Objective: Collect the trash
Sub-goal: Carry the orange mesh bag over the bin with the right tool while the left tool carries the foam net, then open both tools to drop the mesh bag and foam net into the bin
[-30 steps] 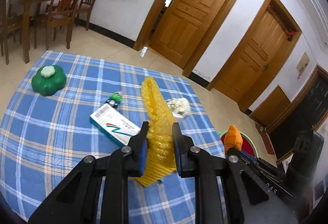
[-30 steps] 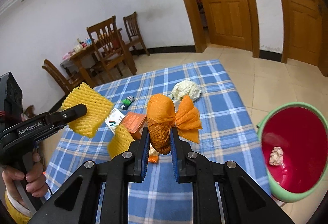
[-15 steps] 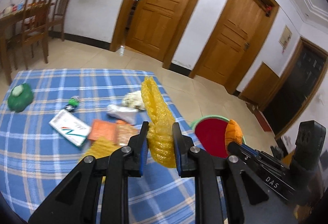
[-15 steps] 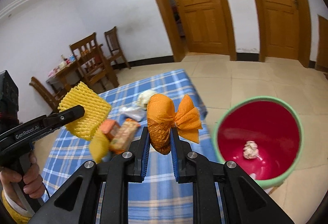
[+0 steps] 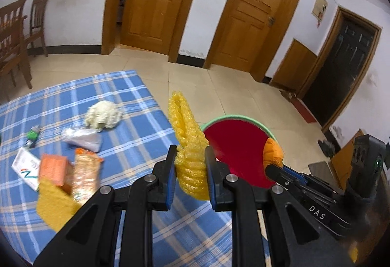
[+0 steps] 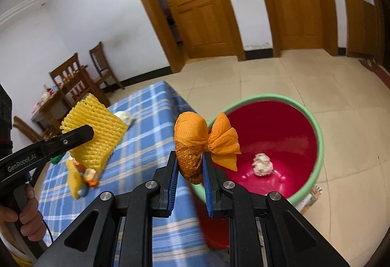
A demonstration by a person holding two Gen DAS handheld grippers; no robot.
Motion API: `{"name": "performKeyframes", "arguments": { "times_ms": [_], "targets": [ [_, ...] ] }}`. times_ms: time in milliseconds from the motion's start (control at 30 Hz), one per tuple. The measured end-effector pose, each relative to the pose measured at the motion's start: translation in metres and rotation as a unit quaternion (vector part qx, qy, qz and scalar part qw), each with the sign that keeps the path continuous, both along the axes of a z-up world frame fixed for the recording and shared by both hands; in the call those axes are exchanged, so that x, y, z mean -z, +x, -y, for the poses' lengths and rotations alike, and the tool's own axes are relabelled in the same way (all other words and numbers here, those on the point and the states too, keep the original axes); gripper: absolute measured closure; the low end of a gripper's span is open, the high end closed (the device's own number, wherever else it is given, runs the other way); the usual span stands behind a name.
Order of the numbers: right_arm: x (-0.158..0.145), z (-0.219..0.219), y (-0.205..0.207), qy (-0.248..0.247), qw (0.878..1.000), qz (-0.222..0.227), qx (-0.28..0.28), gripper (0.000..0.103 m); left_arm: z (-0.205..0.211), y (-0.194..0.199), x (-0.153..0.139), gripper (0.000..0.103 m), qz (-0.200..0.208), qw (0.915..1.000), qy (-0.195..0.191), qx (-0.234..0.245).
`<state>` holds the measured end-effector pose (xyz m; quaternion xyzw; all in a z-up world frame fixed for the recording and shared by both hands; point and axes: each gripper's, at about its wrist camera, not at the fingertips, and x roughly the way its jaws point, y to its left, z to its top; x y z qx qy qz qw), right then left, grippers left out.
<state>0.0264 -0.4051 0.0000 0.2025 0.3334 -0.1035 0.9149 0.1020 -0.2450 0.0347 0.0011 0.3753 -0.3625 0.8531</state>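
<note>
We pinch yellow foam netting [image 5: 191, 142] in our left gripper [image 5: 190, 164] above the table's [image 5: 126, 106] right edge, and an orange wrapper [image 6: 192, 145] in our right gripper [image 6: 189, 164] over the near rim of the bin [image 6: 316, 145], which stands right of the table.

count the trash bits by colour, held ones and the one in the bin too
yellow: 2, foam net in the left tongs, foam piece on the table
orange: 3, net in the right tongs, box, packet
white: 3, wad, carton, ball in the bin
silver: 1, wrapper
green: 1, scrap
total: 10
</note>
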Motion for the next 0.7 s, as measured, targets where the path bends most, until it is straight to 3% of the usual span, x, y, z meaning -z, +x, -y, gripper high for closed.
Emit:
{"name": "performKeyframes", "arguments": {
  "times_ms": [567,667,700],
  "targets": [
    [0.044,0.064,0.003,0.049,0.996,-0.053,0.050,0.080,0.094,0.014,0.055,0.081,-0.045,0.9959,0.045,0.065],
    [0.046,0.067,0.003,0.047,0.996,-0.057,0.055,0.077,0.101,0.017,0.062,0.077,-0.054,0.9949,0.051,0.068],
    [0.046,0.068,0.004,0.048,0.996,-0.057,0.056,0.075,0.103,0.018,0.064,0.071,-0.057,0.9947,0.053,0.068]
  ]
}}
